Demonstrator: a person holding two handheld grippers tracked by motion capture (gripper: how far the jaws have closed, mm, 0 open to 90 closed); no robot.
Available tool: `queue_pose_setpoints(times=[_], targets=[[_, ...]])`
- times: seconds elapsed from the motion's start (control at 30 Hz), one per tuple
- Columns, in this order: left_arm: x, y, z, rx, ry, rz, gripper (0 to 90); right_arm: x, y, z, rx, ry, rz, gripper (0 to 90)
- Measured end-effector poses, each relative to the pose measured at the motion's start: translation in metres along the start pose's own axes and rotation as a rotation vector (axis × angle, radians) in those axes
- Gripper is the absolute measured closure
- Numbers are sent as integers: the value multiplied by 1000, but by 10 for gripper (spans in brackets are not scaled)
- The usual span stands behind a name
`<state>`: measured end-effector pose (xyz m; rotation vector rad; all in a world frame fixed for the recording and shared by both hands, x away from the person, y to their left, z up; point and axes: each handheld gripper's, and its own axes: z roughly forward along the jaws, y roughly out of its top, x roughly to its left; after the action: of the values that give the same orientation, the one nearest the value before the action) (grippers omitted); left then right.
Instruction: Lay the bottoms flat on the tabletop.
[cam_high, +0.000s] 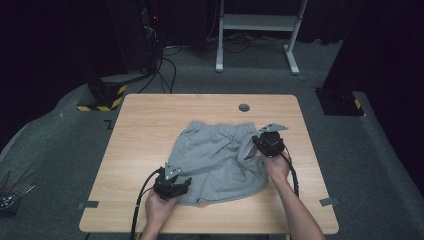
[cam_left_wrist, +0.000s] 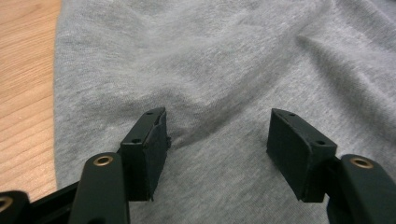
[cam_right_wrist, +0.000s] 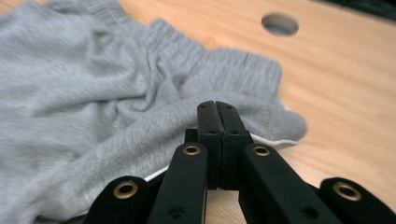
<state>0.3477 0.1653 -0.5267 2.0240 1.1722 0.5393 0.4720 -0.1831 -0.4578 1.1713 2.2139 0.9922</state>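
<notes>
Grey shorts (cam_high: 215, 155) lie rumpled in the middle of the wooden table (cam_high: 145, 125), waistband toward the far side. My left gripper (cam_high: 185, 182) is at the shorts' near left hem; in the left gripper view its jaws stand open (cam_left_wrist: 217, 135) over the grey cloth (cam_left_wrist: 210, 60), pads resting on it. My right gripper (cam_high: 251, 149) is at the shorts' right side near the waistband. In the right gripper view its jaws are pressed together (cam_right_wrist: 216, 109) at a raised fold of the shorts (cam_right_wrist: 70, 93), whose white inner edge shows beneath them.
A round cable hole (cam_high: 244, 107) (cam_right_wrist: 279, 23) sits in the table beyond the shorts. Bare wood surrounds the cloth on all sides. Behind the table stand a white desk frame (cam_high: 260, 22) and a black-and-yellow base (cam_high: 102, 97) on grey carpet.
</notes>
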Motion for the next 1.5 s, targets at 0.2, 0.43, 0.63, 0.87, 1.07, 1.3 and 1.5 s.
queue_pose_setpoints(times=[0.2, 0.43, 0.63, 0.87, 1.07, 1.3, 1.5], targets=[[0, 0, 0, 0, 1, -1, 381, -1, 2, -2, -26, -33, -34, 898], [0, 0, 0, 0, 0, -1, 380, -22, -23, 20, 123, -52, 118, 764], [0, 0, 0, 0, 1, 0, 380, -8, -34, -15, 61, -10, 84, 672], [0, 0, 0, 0, 3, 0, 379, 2, -63, 1, 152, 85, 52, 600], [0, 0, 0, 0, 3, -1, 379, 6, -77, -19, 183, 21, -33, 881], [0, 0, 0, 0, 6, -3, 379, 13, -113, -75, 171, -22, 4, 881], [-1, 0, 0, 0, 7, -4, 379, 14, -122, -97, 30, -14, 65, 651]])
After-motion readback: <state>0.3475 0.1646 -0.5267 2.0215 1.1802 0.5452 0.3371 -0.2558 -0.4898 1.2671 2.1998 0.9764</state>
